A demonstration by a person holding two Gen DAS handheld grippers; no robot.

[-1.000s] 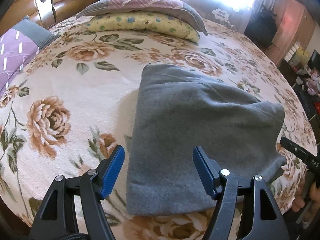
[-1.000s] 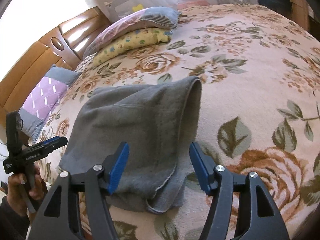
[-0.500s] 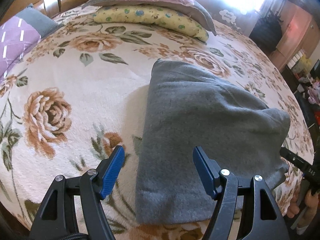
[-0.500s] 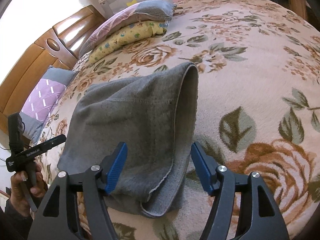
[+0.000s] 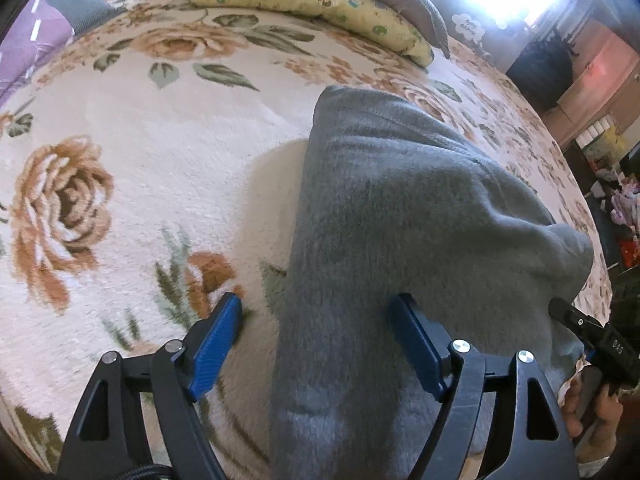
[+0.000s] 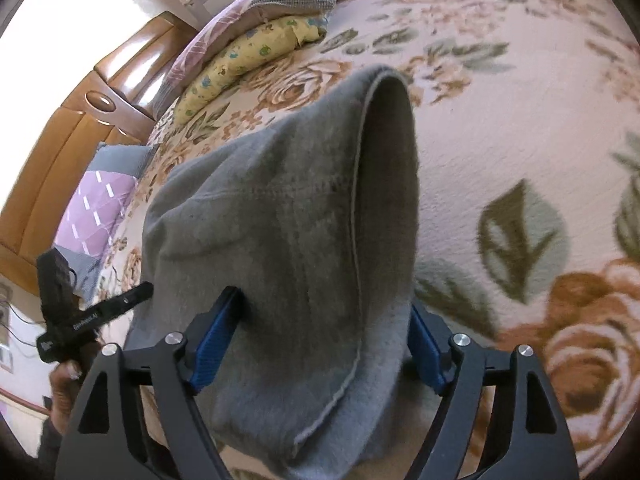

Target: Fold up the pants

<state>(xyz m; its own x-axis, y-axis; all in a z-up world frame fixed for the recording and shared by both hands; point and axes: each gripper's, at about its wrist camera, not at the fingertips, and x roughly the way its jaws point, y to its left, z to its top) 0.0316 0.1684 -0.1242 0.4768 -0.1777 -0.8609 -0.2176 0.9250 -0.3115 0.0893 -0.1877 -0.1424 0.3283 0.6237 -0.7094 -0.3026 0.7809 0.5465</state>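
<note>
The grey fleece pants (image 5: 400, 240) lie folded into a thick pad on the floral bed cover (image 5: 120, 140). My left gripper (image 5: 320, 332) is open, its blue jaws astride the pad's near left edge. In the right wrist view the pants (image 6: 288, 240) fill the middle. My right gripper (image 6: 324, 332) is open with both jaws around the pad's near corner, and the cloth lies between them. The right gripper shows at the left wrist view's right edge (image 5: 592, 336), and the left gripper at the right wrist view's left edge (image 6: 92, 316).
A yellow pillow (image 5: 312, 4) and a grey-pink pillow (image 6: 256, 12) lie at the head of the bed. A purple cushion (image 6: 96, 208) rests against the wooden headboard (image 6: 68, 136). Furniture and clutter (image 5: 600, 128) stand beyond the bed's right side.
Both grippers have moved forward and down onto the pants. The pad now sits between each pair of open jaws and looks much larger. The pants have not shifted.
</note>
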